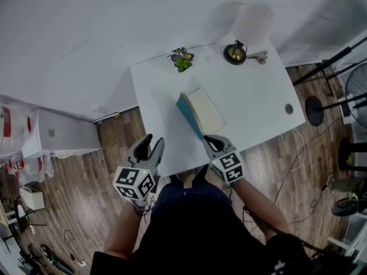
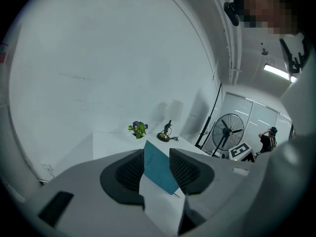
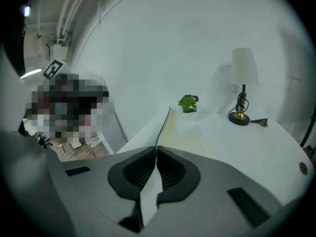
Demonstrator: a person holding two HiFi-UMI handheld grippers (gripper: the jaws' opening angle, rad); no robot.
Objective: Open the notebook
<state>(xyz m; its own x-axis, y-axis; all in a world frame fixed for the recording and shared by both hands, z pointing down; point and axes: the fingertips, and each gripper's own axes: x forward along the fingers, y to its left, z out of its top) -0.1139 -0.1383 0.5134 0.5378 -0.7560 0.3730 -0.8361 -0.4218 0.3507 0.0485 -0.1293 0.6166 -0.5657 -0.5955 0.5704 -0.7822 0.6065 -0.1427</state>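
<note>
Teal-covered paper notebook (image 1: 206, 111) lay mid-table on the white rectangular table (image 1: 258, 102), roughly half opened: the right gripper (image 1: 213, 141) pinched its upright cover (image 1: 188, 114). The left gripper (image 1: 153, 142) hovered empty, jaws apart. The cover remained to be laid flat.

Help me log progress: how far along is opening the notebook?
Done: the teal cover stands raised off the notebook. In hand: the right gripper is shut on the cover's edge. Remaining: laying the cover flat on the table; the left gripper hangs open, clear of it.
</note>
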